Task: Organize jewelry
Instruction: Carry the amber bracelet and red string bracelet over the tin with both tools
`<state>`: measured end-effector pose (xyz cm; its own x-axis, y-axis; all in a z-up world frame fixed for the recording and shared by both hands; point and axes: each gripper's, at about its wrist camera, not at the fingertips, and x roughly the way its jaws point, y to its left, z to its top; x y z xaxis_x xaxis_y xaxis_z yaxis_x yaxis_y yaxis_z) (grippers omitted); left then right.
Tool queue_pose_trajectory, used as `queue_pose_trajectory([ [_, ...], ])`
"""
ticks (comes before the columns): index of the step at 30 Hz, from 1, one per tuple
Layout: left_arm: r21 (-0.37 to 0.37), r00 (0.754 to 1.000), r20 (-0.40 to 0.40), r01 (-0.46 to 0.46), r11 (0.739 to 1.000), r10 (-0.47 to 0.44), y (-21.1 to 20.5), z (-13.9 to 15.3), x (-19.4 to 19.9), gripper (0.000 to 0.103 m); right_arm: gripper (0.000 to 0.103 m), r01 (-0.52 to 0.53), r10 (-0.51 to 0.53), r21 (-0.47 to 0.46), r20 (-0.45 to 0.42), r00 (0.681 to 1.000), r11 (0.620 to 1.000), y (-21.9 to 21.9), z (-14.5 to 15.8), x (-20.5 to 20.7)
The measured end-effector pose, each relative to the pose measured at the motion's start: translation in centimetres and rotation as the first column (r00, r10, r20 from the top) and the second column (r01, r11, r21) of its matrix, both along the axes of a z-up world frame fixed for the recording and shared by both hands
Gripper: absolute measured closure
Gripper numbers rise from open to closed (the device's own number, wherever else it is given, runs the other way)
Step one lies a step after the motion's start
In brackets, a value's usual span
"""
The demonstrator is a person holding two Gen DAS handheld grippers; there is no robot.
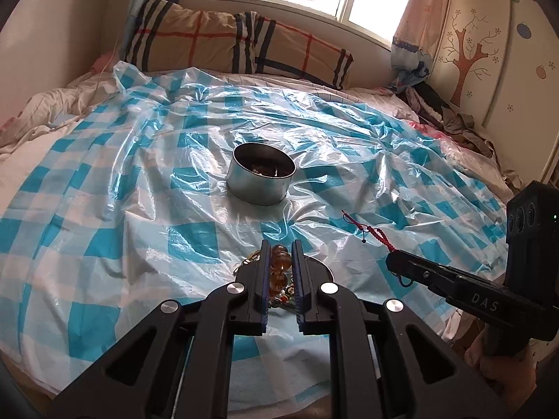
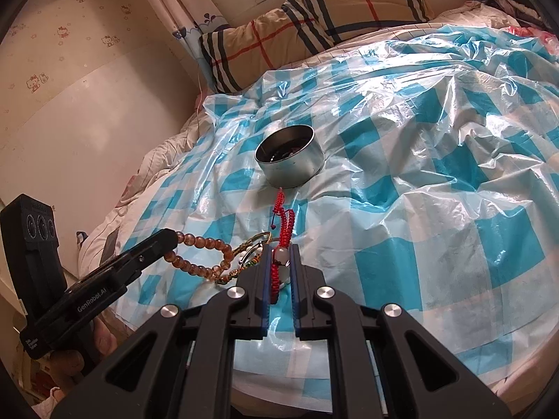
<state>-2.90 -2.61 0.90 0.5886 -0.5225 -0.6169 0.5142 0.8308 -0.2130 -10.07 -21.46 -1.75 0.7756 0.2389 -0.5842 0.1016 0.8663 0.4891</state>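
Note:
A round metal tin with dark jewelry inside sits on the blue-checked plastic sheet; it also shows in the right wrist view. My left gripper is shut on an amber bead bracelet, which shows as a loop in the right wrist view. My right gripper is shut on a red braided cord bracelet with a pale bead; the cord trails from its tip in the left wrist view. A green and white beaded bracelet lies between the grippers.
Plaid pillows lie at the head of the bed. Clothes are piled at the right edge by a wardrobe. The near edge of the bed runs just under both grippers.

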Motion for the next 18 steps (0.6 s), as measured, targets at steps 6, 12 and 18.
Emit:
queue_pose_trajectory([
  [6, -0.027, 0.999, 0.014, -0.04, 0.999, 0.04, 1.1, 0.4, -0.4, 0.092, 0.092, 0.0, 0.001, -0.027, 0.045, 0.999, 1.0, 0.9, 0.7, -1.0],
  [12, -0.042, 0.999, 0.013, -0.046, 0.998, 0.047, 1.5, 0.5, -0.4, 0.092, 0.092, 0.003, -0.001, -0.049, 0.036, 0.999, 0.999, 1.3, 0.8, -0.8],
  [18, -0.038, 0.999, 0.014, -0.042, 0.998, 0.043, 1.4, 0.6, -0.4, 0.092, 0.092, 0.008, -0.006, -0.041, 0.044, 0.999, 0.999, 1.1, 0.7, -0.8],
])
